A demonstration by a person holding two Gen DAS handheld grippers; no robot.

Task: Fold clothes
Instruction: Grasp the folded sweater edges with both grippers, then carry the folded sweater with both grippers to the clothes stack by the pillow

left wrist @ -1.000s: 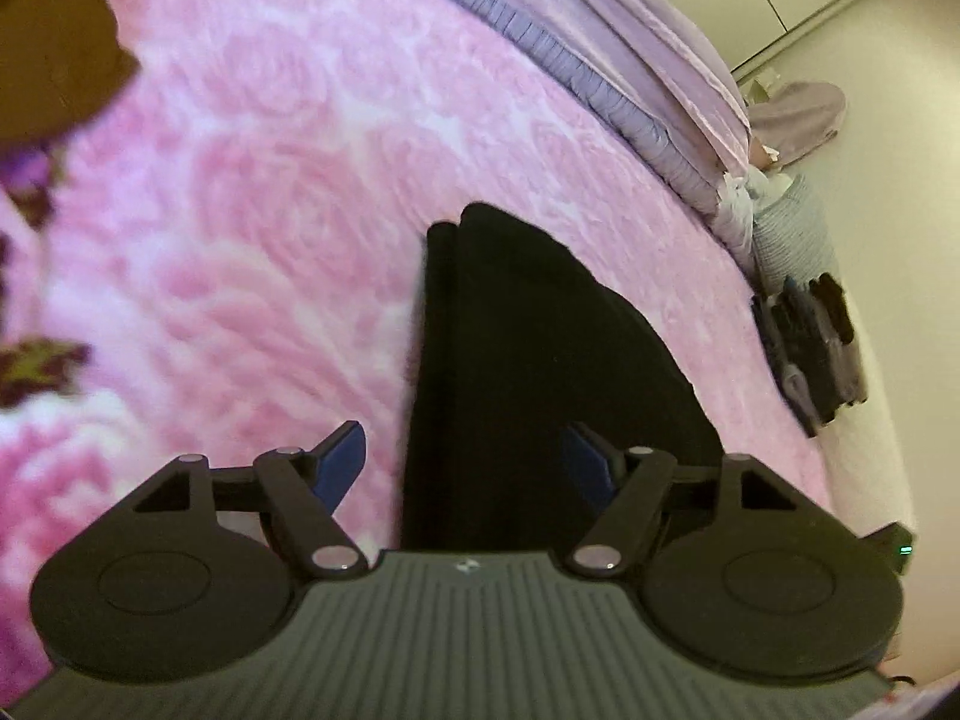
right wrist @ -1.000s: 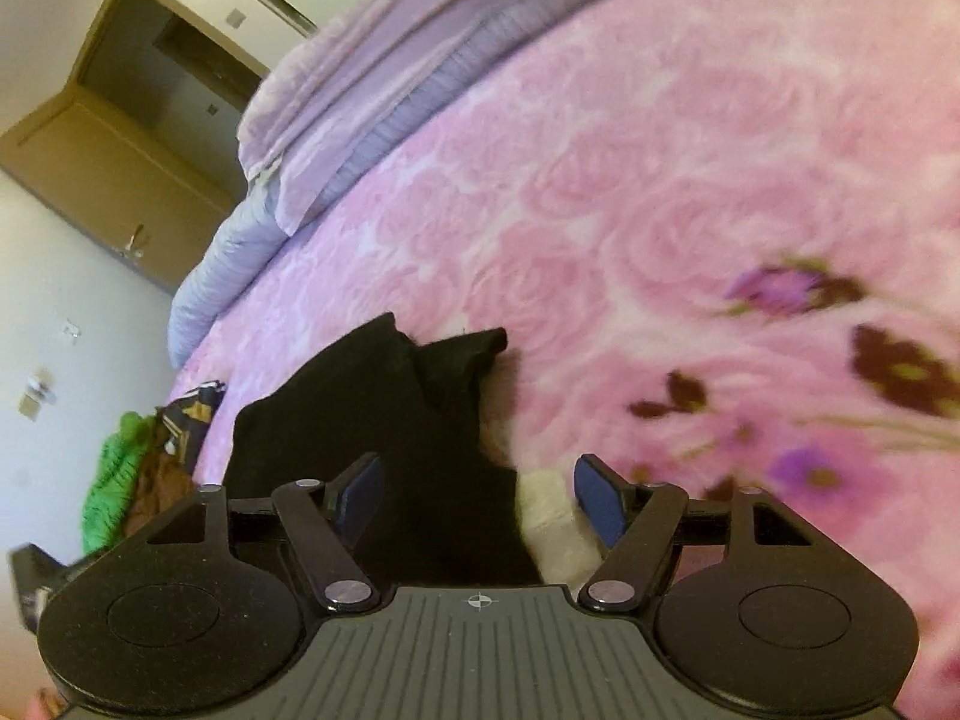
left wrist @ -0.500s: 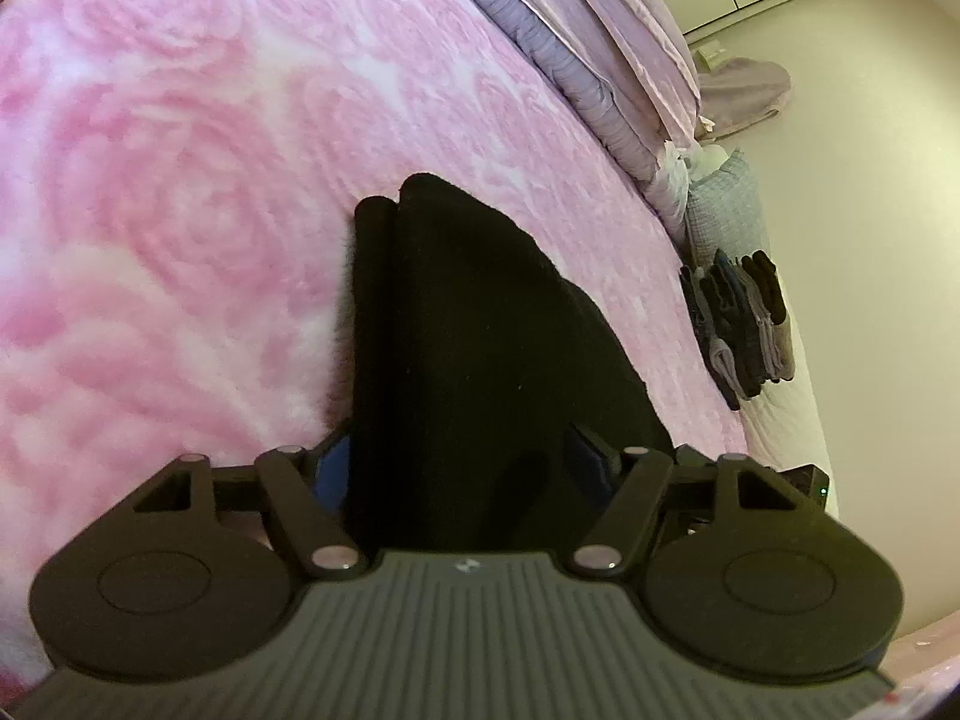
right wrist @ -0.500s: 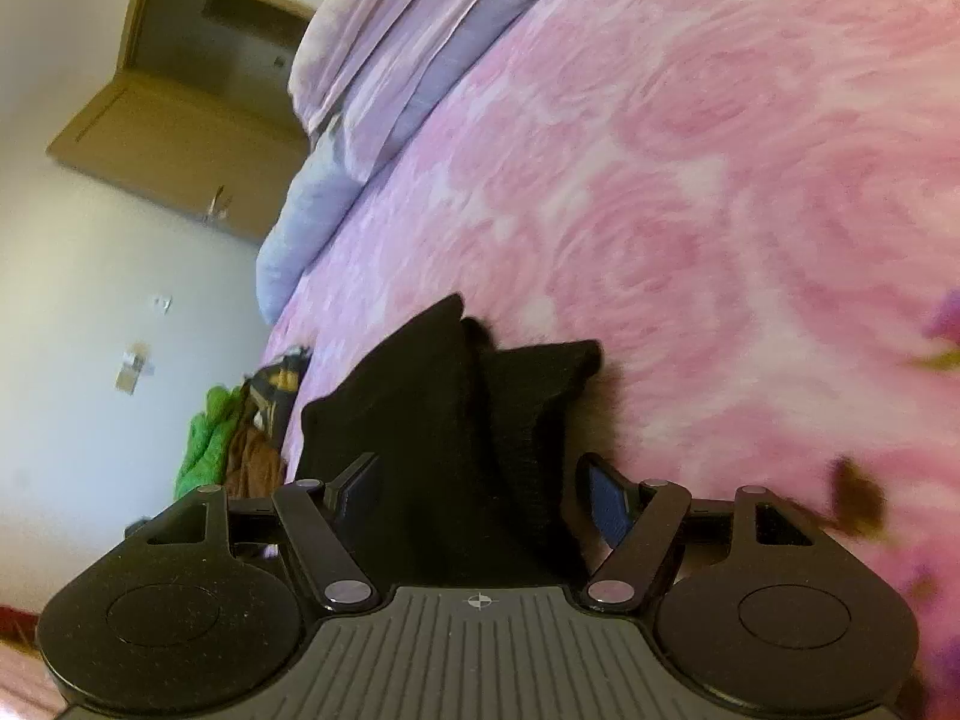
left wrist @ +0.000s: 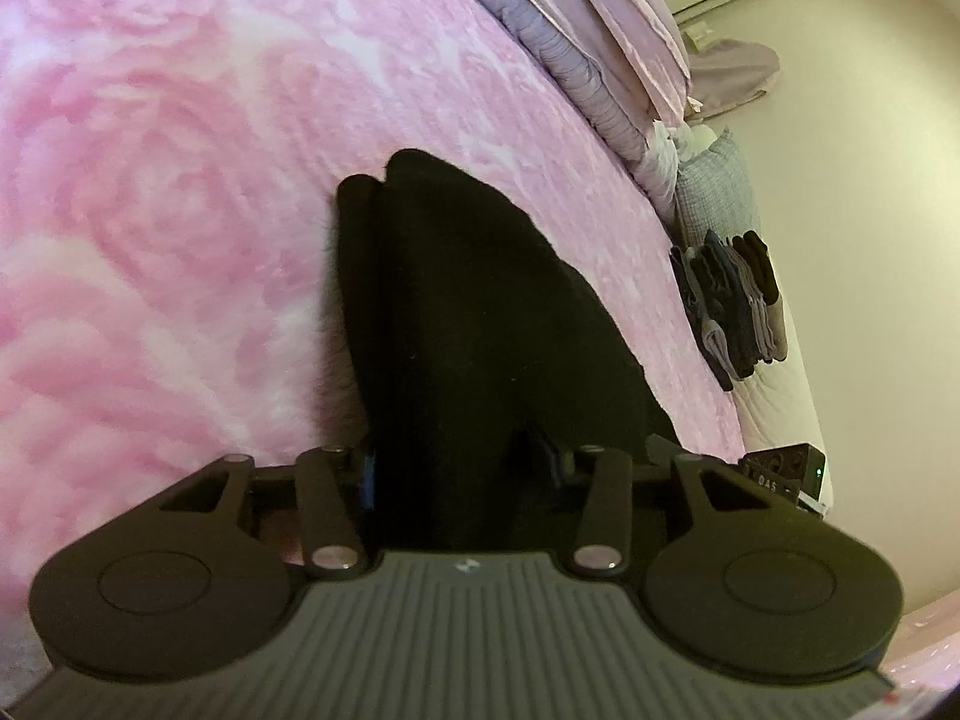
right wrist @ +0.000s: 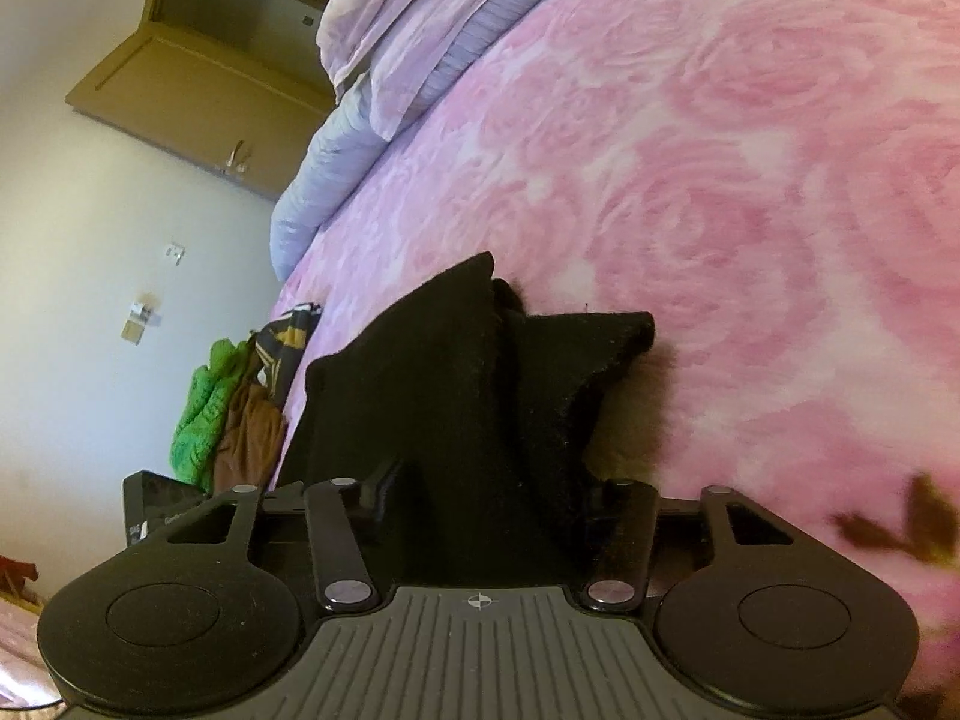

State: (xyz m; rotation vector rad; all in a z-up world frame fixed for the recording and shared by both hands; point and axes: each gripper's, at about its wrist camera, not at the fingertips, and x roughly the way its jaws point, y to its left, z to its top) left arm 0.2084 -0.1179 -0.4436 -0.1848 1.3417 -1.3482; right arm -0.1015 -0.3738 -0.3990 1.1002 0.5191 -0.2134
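A black garment [left wrist: 468, 300], folded into a long narrow stack, lies on the pink rose-patterned blanket [left wrist: 180, 180]. My left gripper [left wrist: 453, 468] straddles its near end. The jaws are closing, and the cloth fills the gap with both pads against it. The right wrist view shows the other end of the black garment [right wrist: 456, 390], bunched and slightly raised off the blanket [right wrist: 750, 180]. My right gripper [right wrist: 489, 504] is closing on it too, and its fingertips are sunk into the fabric.
A stack of folded dark clothes [left wrist: 732, 300] sits at the bed's right edge, beside a grey pillow [left wrist: 714, 186]. A lilac quilt [left wrist: 570, 60] lies along the far side. A heap of green and brown clothes [right wrist: 204, 414] lies at the bed's left edge.
Both grippers moved forward and down over the ends of the black garment. Their jaws narrowed from wide open onto the cloth.
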